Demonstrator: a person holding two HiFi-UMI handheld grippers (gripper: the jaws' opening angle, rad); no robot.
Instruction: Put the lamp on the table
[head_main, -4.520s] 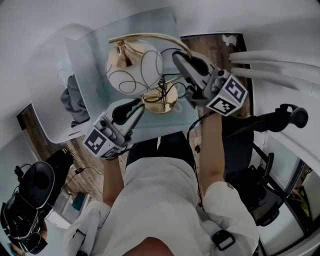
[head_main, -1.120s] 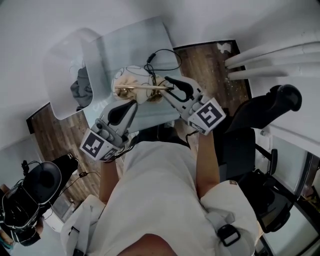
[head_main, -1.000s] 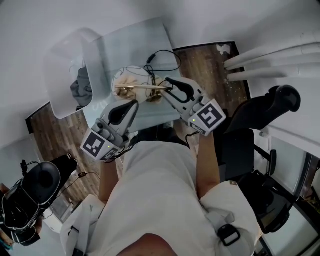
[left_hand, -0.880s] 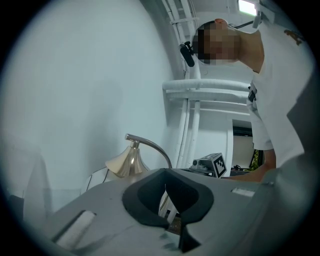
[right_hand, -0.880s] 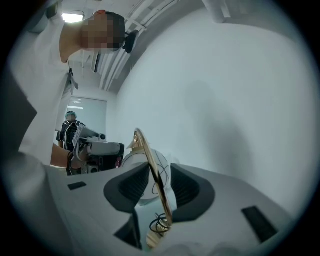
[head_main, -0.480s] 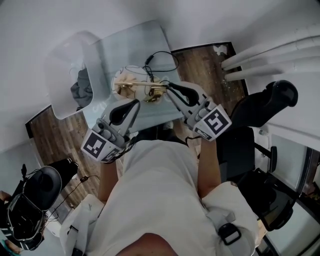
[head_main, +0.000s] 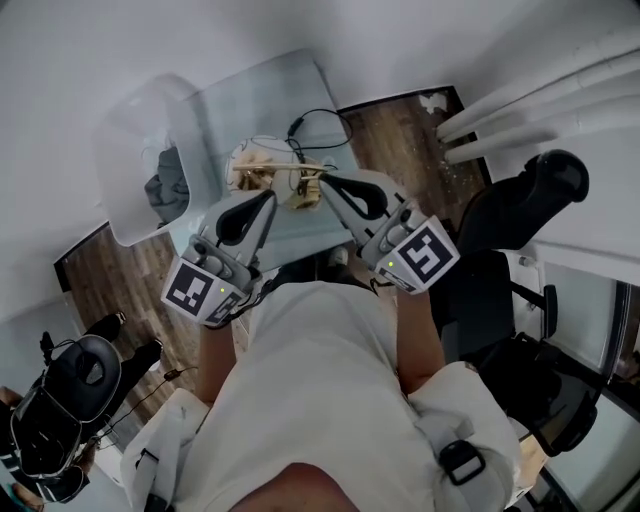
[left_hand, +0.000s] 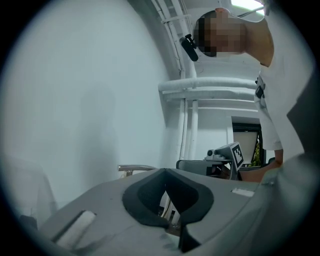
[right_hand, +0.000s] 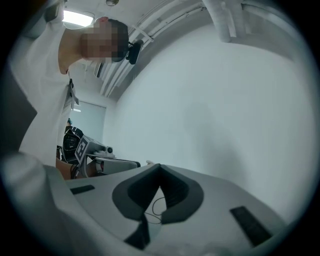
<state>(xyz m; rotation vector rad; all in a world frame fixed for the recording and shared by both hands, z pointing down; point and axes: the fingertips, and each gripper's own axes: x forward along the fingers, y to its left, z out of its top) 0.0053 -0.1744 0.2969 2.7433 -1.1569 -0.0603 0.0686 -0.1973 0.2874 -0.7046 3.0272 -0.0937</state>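
The lamp (head_main: 258, 166) sits on the table (head_main: 290, 90) just ahead, its arm crosswise. My right tongs (head_main: 325, 183) are nearest its base. They and my left tongs (head_main: 267, 198) are closed and empty.

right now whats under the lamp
The lamp sits on the glass table, cord looped beyond it. The right claw covers part of its base, so what lies under that edge is hidden.
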